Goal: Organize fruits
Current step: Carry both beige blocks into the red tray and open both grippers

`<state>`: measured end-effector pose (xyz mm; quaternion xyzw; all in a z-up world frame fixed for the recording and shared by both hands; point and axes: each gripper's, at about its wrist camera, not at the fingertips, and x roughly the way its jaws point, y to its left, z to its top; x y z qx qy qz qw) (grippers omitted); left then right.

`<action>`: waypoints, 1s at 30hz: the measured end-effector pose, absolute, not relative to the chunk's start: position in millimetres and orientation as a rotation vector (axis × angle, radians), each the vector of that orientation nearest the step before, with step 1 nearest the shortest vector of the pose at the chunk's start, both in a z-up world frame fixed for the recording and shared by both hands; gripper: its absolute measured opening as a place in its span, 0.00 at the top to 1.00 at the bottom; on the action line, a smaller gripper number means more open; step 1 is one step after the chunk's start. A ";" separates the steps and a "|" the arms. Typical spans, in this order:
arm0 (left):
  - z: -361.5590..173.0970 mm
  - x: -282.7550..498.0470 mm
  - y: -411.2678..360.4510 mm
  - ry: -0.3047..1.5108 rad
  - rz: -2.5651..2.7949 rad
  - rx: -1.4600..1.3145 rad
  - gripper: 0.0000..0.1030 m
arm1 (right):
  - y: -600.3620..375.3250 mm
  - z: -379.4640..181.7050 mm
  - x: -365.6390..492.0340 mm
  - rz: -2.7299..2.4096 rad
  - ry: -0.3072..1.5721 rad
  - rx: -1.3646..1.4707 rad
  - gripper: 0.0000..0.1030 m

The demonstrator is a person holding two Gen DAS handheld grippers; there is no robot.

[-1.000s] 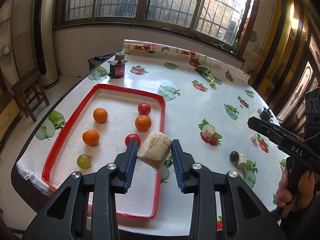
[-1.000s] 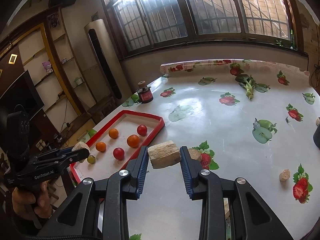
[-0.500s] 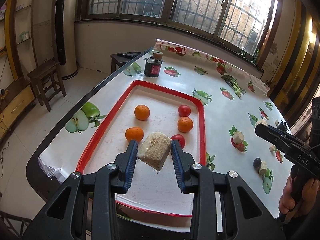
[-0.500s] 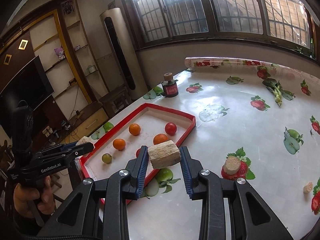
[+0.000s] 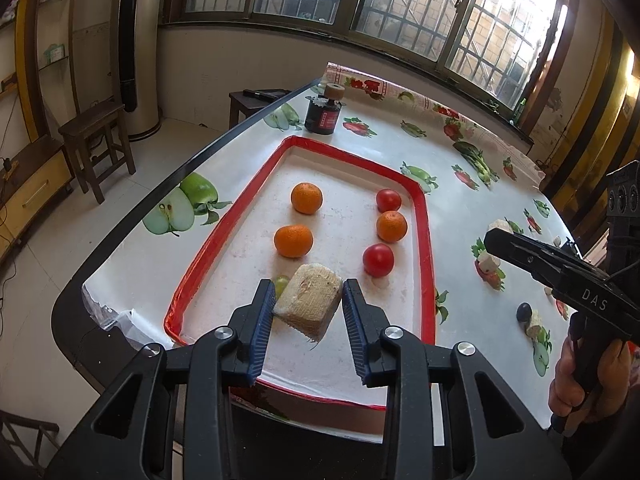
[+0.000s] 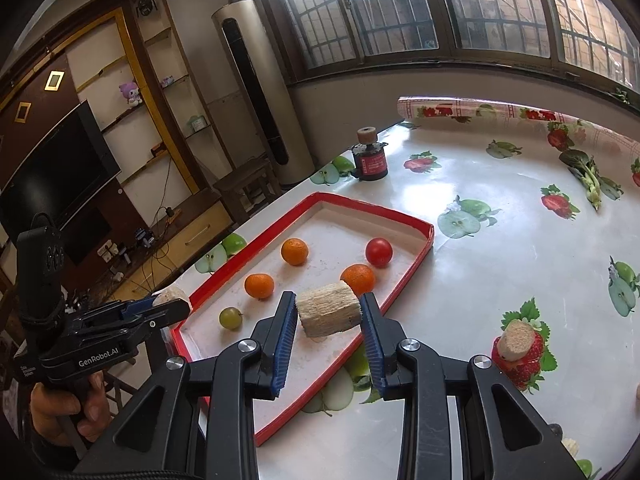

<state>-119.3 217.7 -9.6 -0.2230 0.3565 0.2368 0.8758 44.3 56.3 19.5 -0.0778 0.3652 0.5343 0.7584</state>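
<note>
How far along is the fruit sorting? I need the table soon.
Done: three oranges, two tomatoes and a green grape lie in the red tray. In hand: the left gripper and right gripper each grip a fibrous pale chunk above the tray. Left: a dark plum and several pale pieces on the tablecloth.

Daylight enters through the barred windows (image 5: pixel 400 12) at the far side; both views are bright and sharp. Glare whitens the glossy tablecloth (image 6: pixel 500 208) in the right wrist view. Fisheye distortion bends straight lines, and the corners darken to black.
</note>
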 end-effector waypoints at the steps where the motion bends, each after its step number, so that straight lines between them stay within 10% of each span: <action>1: -12.1 -119.9 218.1 0.750 0.492 -0.469 0.69 | 60.3 16.6 41.1 1.179 0.805 -0.178 0.69; 30: -59.8 -112.0 234.7 0.880 0.511 -0.486 0.69 | 127.9 -68.8 0.9 1.284 0.938 -0.509 0.68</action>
